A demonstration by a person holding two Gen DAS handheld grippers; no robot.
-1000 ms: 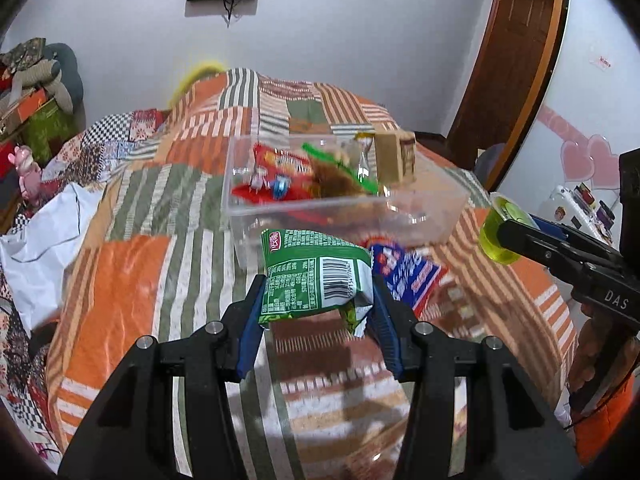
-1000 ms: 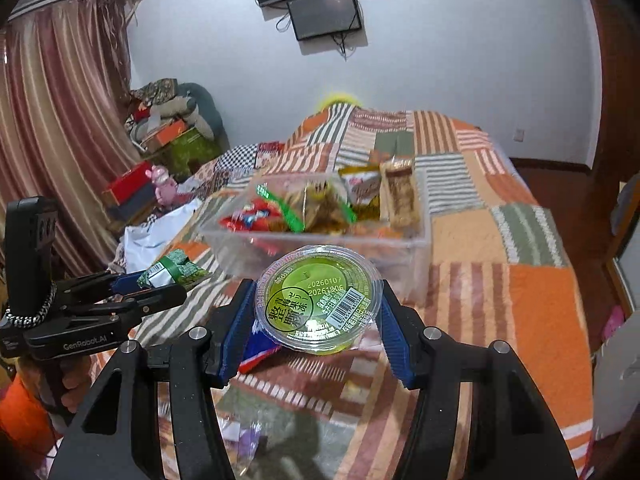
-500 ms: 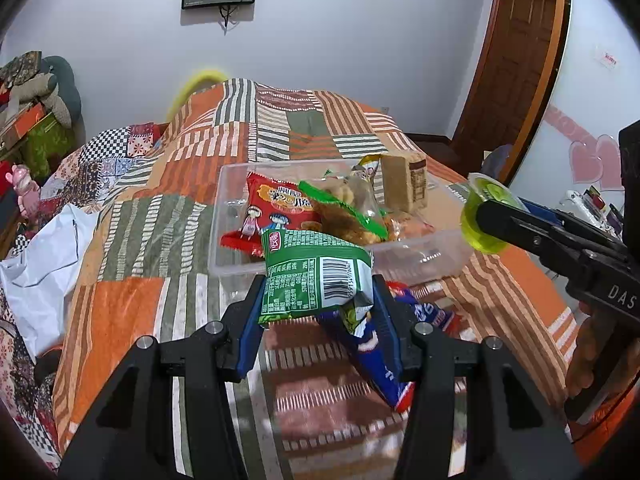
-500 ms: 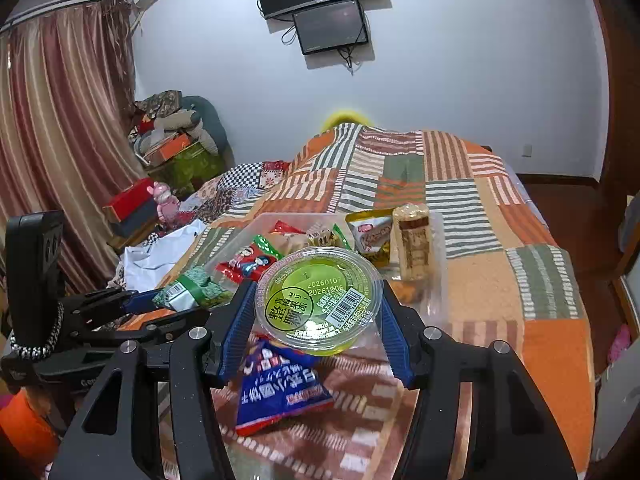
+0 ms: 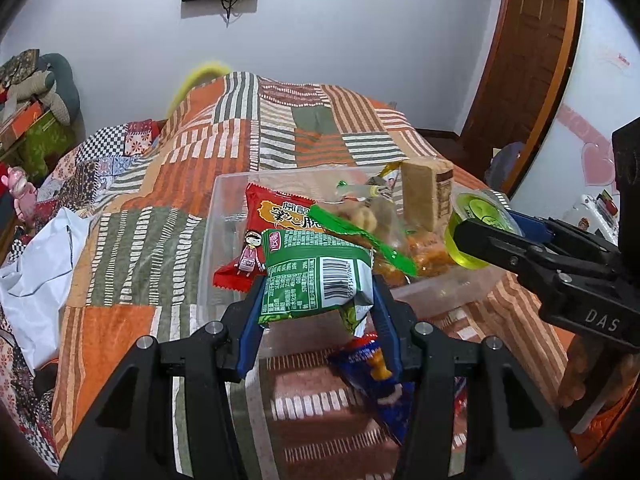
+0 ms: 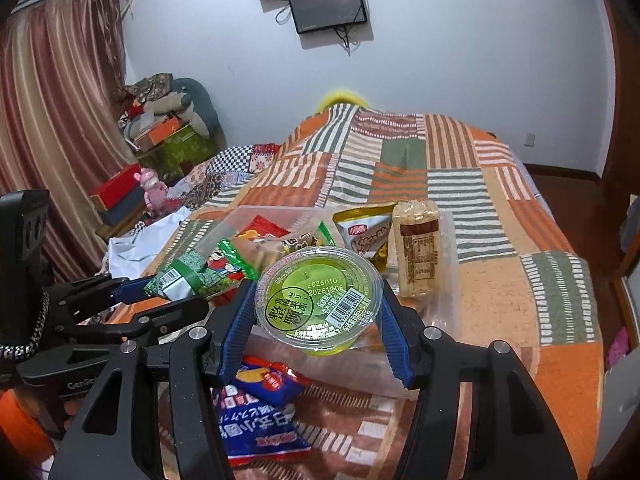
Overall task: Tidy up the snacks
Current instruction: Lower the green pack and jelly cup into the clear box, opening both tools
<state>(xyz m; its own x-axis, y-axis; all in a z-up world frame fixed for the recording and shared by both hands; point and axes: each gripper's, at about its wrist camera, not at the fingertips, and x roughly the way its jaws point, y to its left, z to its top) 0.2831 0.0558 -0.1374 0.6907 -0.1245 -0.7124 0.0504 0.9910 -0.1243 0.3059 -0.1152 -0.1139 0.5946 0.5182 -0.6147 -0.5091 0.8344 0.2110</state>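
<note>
While both grippers were short of the clear plastic bin (image 5: 224, 216) a second ago, they have now moved up to its near wall, and the view looks down into it rather than through its side.

The left gripper (image 5: 316, 292) has its jaws closed on a green snack packet (image 5: 316, 276), barcode facing the camera, held above the bin's near edge. The right gripper (image 6: 318, 304) has its jaws clamped on the sides of a round green jelly cup (image 6: 320, 296), its sealed lid tilted toward the camera, also held over the bin's near wall. Neither grip has changed.

The bin sits on a bed covered by an orange, green and white patchwork quilt (image 6: 500, 288), toward the foot edge nearest the cameras. Inside it lie a red snack packet (image 5: 276, 216), a clear bag with a green strip (image 5: 360, 224), a yellow pouch (image 6: 366, 232) and a tall wrapped biscuit bar (image 6: 416, 252) leaning upright at the far right side.

A blue snack packet (image 6: 256, 416) lies on the quilt just in front of the bin, below both grippers; more of it shows now. It may touch the bin wall, though the grippers hide that spot.

White cloth (image 5: 36, 280) is bunched at the quilt's left edge. A dark screen (image 6: 328, 4) hangs on the far wall.
</note>
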